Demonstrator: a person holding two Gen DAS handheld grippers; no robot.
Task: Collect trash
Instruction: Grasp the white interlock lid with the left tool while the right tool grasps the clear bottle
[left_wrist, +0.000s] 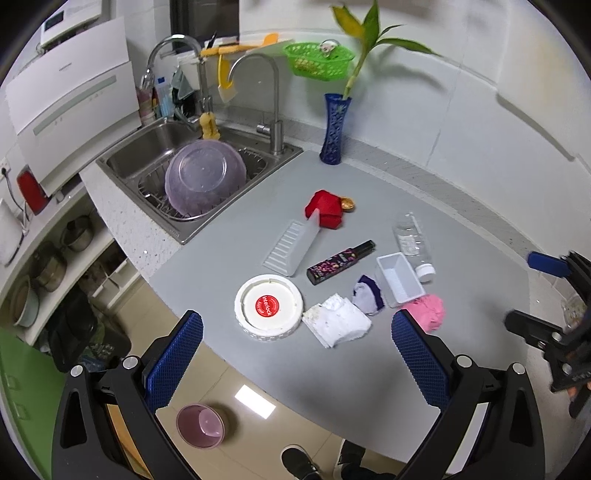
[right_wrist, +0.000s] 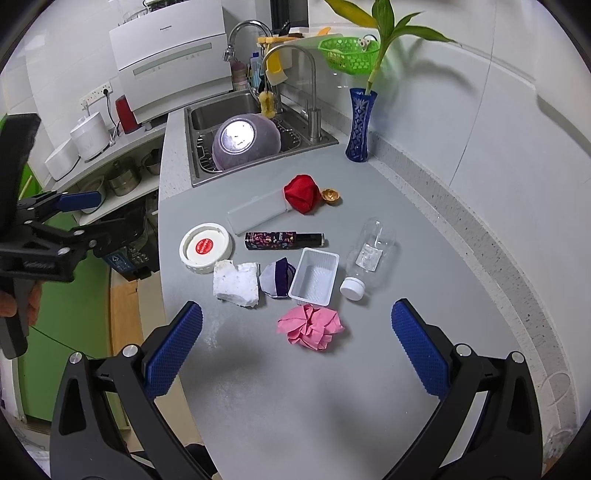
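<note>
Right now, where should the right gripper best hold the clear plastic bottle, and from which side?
Probably across the bottle's clear body, coming from above. It lies on its side, white cap toward the right gripper; the white tray sits close on one flank.

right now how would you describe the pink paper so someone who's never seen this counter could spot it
Start at the steel sink and come down the grey counter through the cluster of trash to its near edge. The crumpled pink paper lies there, just in front of the small white plastic tray. It is the only pink item, and the nearest one to the open right gripper.
</note>
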